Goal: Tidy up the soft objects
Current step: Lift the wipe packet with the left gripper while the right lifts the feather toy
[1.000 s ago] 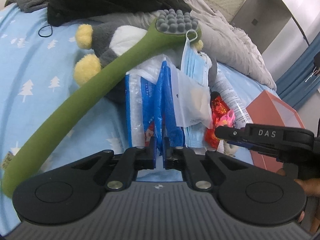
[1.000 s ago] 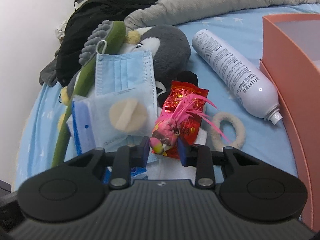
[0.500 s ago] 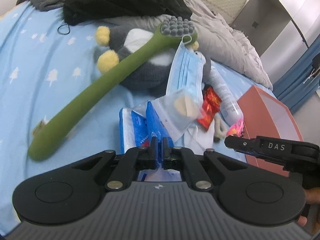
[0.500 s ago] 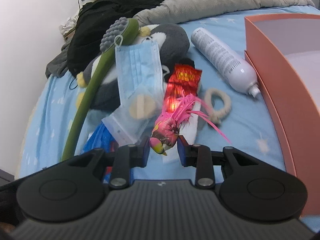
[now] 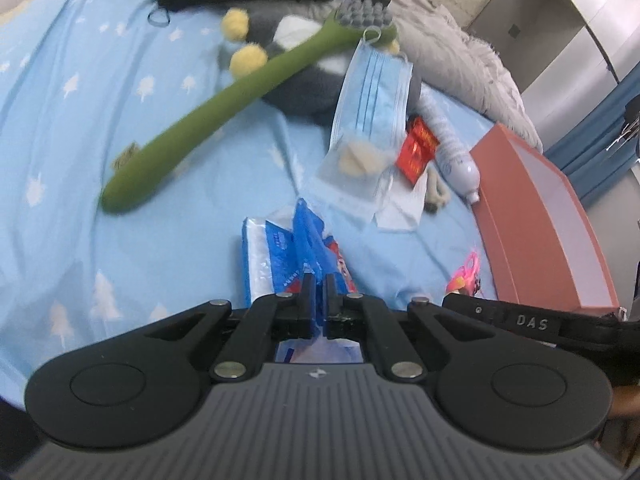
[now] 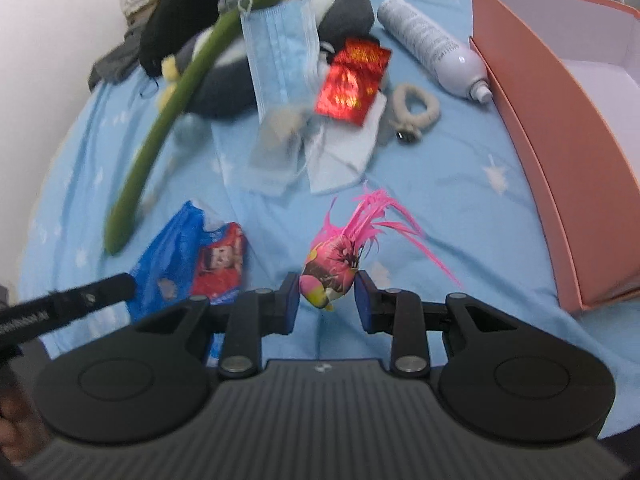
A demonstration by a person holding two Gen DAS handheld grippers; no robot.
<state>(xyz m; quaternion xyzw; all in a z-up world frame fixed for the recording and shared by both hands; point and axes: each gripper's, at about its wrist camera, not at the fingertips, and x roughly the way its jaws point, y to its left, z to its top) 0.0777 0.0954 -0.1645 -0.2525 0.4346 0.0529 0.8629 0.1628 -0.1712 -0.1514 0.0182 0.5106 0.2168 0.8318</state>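
Pink-feathered soft bird toy point(image 6: 331, 271) sits clamped in the right gripper point(image 6: 327, 300) at lower centre; the left gripper point(image 5: 319, 294) pinches a crinkled blue plastic packet point(image 5: 298, 246).

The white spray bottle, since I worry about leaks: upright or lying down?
Lying down: the white spray bottle rests on its side on the blue sheet, nozzle toward the pink box.

glossy foil packet point(image 6: 353, 76), matt cotton sheet point(image 5: 120, 128).
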